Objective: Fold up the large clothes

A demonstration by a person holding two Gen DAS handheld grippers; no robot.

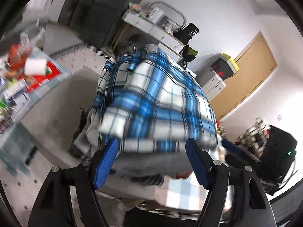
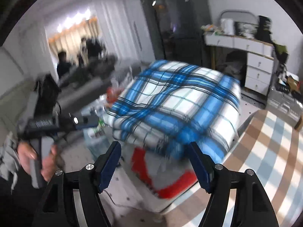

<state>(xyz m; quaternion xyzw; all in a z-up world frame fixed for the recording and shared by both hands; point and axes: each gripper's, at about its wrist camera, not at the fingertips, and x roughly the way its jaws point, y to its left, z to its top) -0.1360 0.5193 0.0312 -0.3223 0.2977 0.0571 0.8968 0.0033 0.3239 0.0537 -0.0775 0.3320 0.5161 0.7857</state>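
A folded blue, white and black plaid shirt (image 1: 155,102) lies on top of a pile of folded clothes, with grey cloth (image 1: 144,162) under it. My left gripper (image 1: 151,147) is open, its blue pads just in front of the shirt's near edge, holding nothing. In the right wrist view the same plaid shirt (image 2: 178,102) sits ahead, blurred. My right gripper (image 2: 154,151) is open and empty, just short of the shirt's near edge. The left gripper's body (image 2: 47,124) and the hand holding it show at left.
A cluttered table with a red box (image 1: 41,77) and a paper roll (image 1: 36,66) stands left. A white desk with drawers (image 2: 259,70), a dark cabinet (image 2: 185,19) and a checked rug (image 2: 265,151) are around. A red item (image 2: 170,185) lies under the pile.
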